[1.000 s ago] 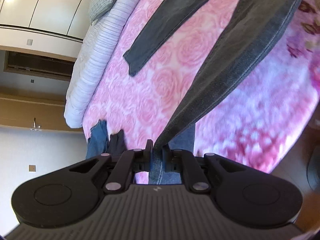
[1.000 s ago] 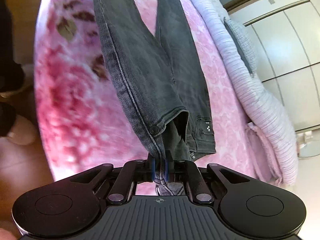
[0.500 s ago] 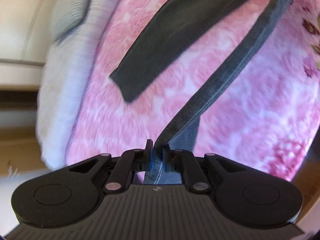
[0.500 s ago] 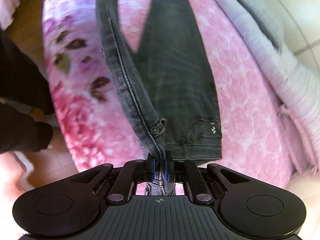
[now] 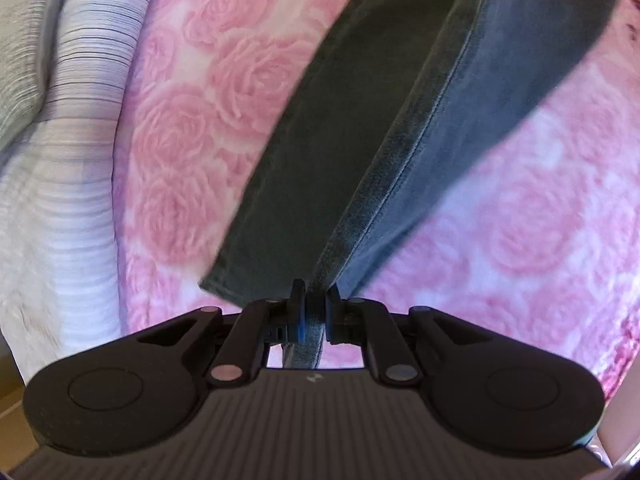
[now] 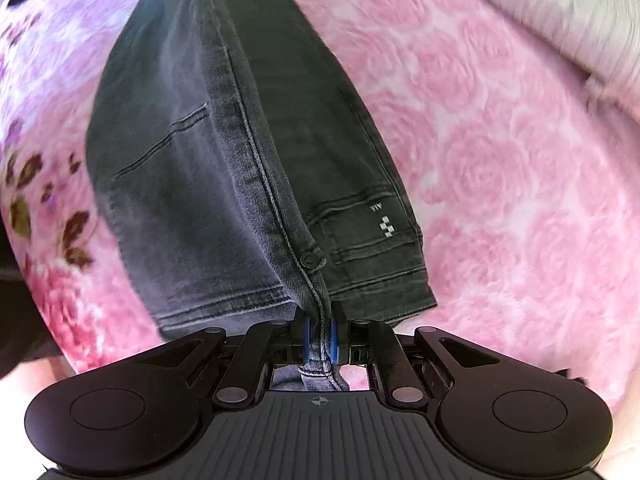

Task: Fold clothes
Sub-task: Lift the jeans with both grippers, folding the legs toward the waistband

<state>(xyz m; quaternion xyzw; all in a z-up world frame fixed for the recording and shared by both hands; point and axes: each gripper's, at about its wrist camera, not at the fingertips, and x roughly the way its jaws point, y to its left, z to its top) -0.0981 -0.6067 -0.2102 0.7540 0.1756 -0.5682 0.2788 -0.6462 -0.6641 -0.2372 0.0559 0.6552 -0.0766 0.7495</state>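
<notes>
Dark grey jeans [image 5: 400, 128] lie lengthwise over a pink rose-patterned blanket [image 5: 200, 120]. My left gripper [image 5: 314, 300] is shut on the hem end of one leg, which is brought over the other leg. My right gripper [image 6: 319, 320] is shut on the waistband of the jeans [image 6: 240, 168] near the metal button [image 6: 308, 259]. The waist is folded along the fly, and a back pocket with a small checkered label [image 6: 386, 226] shows. Both grippers sit low, close to the blanket [image 6: 500, 160].
A white striped quilt [image 5: 76, 184] and a grey pillow [image 5: 20, 40] lie along the bed's far side. In the right wrist view the quilt [image 6: 560, 12] runs along the top right. The blanket's edge with dark flower prints [image 6: 32, 184] is at the left.
Both grippers have come down toward the bed with the jeans in them. The lifted leg and waist now lie over the other half, much closer to the blanket.
</notes>
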